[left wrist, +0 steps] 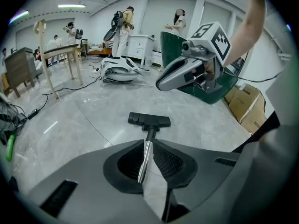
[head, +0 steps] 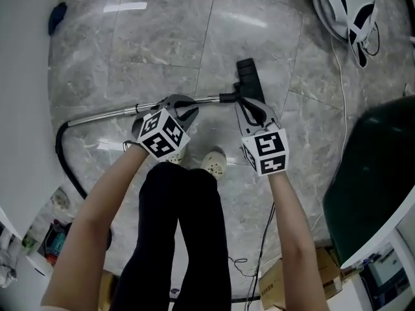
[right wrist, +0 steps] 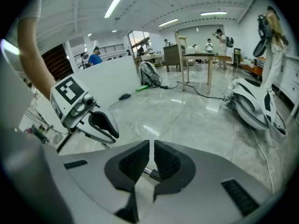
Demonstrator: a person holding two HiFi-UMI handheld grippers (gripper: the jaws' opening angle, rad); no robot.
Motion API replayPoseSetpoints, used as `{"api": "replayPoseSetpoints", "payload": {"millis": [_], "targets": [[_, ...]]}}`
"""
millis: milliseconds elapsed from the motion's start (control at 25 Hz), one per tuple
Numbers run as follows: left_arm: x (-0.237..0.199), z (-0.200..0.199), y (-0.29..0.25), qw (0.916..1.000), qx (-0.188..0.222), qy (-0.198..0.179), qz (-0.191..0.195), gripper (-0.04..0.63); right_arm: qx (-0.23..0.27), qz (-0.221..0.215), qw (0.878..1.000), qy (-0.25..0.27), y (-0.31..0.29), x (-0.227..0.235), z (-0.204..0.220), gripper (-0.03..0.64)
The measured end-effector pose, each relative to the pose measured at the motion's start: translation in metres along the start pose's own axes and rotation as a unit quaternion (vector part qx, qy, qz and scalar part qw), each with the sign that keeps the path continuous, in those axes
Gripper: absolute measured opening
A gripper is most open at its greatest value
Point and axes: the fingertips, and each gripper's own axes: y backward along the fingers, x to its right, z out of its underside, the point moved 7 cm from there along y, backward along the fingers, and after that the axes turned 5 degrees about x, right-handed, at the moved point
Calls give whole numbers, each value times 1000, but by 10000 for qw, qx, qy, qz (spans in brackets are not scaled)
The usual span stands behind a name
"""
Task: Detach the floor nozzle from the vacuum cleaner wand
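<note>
A chrome vacuum wand (head: 104, 114) lies on the grey marble floor, joined at its right end to the black floor nozzle (head: 248, 75). My left gripper (head: 189, 107) hovers over the wand near that joint. In the left gripper view its jaws (left wrist: 149, 143) stand a narrow slit apart, with the wand (left wrist: 145, 160) and nozzle (left wrist: 149, 120) showing through and nothing gripped. My right gripper (head: 246, 105) hangs just right of the joint and is shut. A short piece of the wand (right wrist: 148, 172) shows below its tips (right wrist: 152, 146). Each gripper appears in the other's view, the right gripper (left wrist: 161, 84) and the left gripper (right wrist: 111, 133).
A black hose (head: 65, 154) curves from the wand's left end. The person's white shoes (head: 214, 161) stand just behind the wand. A white-and-black vacuum body (head: 343, 5) lies far right, beside a dark green bin (head: 369, 167) and cardboard boxes (head: 279, 284). People and tables stand far off.
</note>
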Motion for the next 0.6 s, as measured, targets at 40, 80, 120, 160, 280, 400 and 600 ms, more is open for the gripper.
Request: {"api": "replayPoseSetpoints", "payload": {"millis": [40, 80, 120, 160, 280, 400, 600], "targets": [[-2, 5, -10, 10000, -60, -74, 1, 56, -95, -70, 9996, 246, -9, 0, 5, 20], [-3, 9, -20, 9999, -121, -101, 28, 104, -190, -142, 9985, 492, -17, 0, 11, 20], [-5, 14, -30, 9997, -190, -100, 73, 151, -294, -221, 9967, 724, -26, 0, 17, 20], [-6, 19, -39, 9995, -273, -93, 130, 180, -415, -306, 9943, 929, -34, 0, 23, 22], [-7, 36, -66, 9979, -555, -163, 293, 220, -812, -601, 9850, 1401, -58, -2, 45, 102], [-4, 54, -90, 9957, -804, -208, 412, 229, -1159, -888, 9691, 1990, -79, -5, 69, 153], [-5, 76, -120, 9947, -934, -262, 353, 229, -1728, -1295, 9331, 2876, -106, -5, 109, 187]]}}
